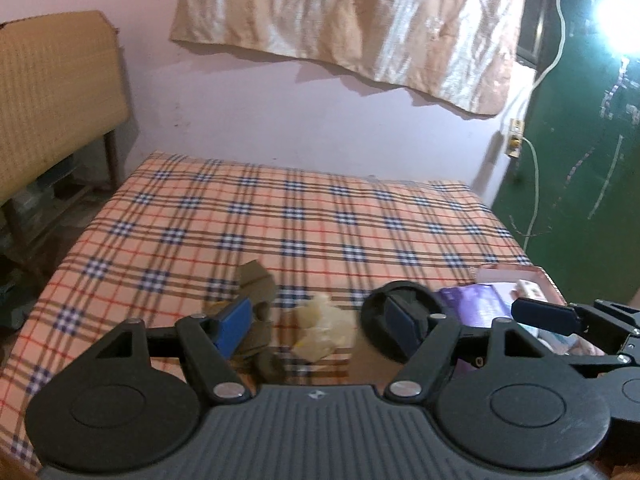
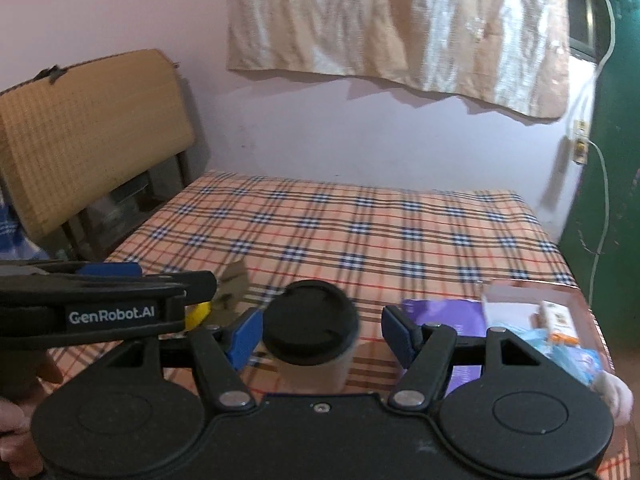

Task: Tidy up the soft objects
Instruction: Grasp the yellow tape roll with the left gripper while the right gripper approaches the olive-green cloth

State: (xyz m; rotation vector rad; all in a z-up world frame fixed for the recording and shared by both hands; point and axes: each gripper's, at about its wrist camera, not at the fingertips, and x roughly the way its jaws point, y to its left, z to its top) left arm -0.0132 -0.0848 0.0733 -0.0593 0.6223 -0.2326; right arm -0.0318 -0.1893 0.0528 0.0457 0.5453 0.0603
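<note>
In the left wrist view my left gripper (image 1: 320, 326) is open above a pale yellow soft lump (image 1: 322, 328) on the plaid-covered table (image 1: 280, 216). A grey-brown soft toy (image 1: 256, 296) lies at the left finger. A paper cup with a black lid (image 1: 394, 312) stands by the right finger. In the right wrist view my right gripper (image 2: 322, 336) is open around that cup (image 2: 314, 328), not touching it. A yellow object (image 2: 199, 314) and the brown toy (image 2: 232, 284) show behind my left gripper's body. A white fluffy item (image 2: 614, 396) sits at the far right.
A pink tray (image 2: 520, 292) at the right table edge holds a purple packet (image 2: 448, 312), blue packets and a small white box (image 2: 558, 318). A woven-back chair (image 1: 52, 92) stands left of the table. The wall and a hanging cloth are behind; a green door is right.
</note>
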